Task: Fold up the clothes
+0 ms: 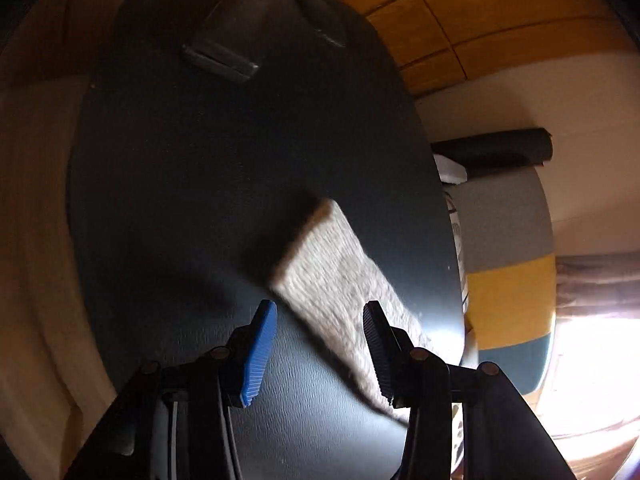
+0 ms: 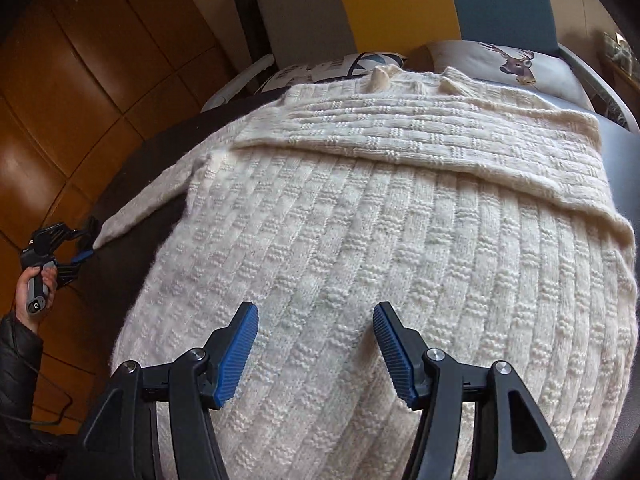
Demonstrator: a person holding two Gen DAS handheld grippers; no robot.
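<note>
Left gripper [image 1: 320, 352] shows in its own wrist view with blue-padded fingers [image 1: 260, 356] parted and nothing pressed between them. It hangs over the dark round table [image 1: 200, 184]. A cream knitted sleeve [image 1: 340, 292] runs from about the centre of the view down toward five o'clock, passing under the finger on the right side; whether that finger touches the knit cannot be told through the blur. Toward twelve o'clock a flat dark object [image 1: 224, 52] lies on the table top, and another [image 1: 320, 14] sits just beside it at one o'clock. At three o'clock stands a chair back [image 1: 508, 260] in grey, yellow and blue panels.

Right gripper [image 2: 316, 354], in its own view, is open too, its jaws apart above the cream sweater [image 2: 360, 260], gripping nothing. The sweater lies spread across the table [image 2: 620, 140], one sleeve folded across its upper part from ten to three o'clock. Its other sleeve [image 2: 140, 204] stretches out toward nine o'clock, where the left gripper [image 2: 86, 246] sits at the cuff, held by a hand [image 2: 38, 286] in a dark padded sleeve [image 2: 18, 364]. A deer-print cushion [image 2: 516, 66] rests at one o'clock beyond the collar.
</note>
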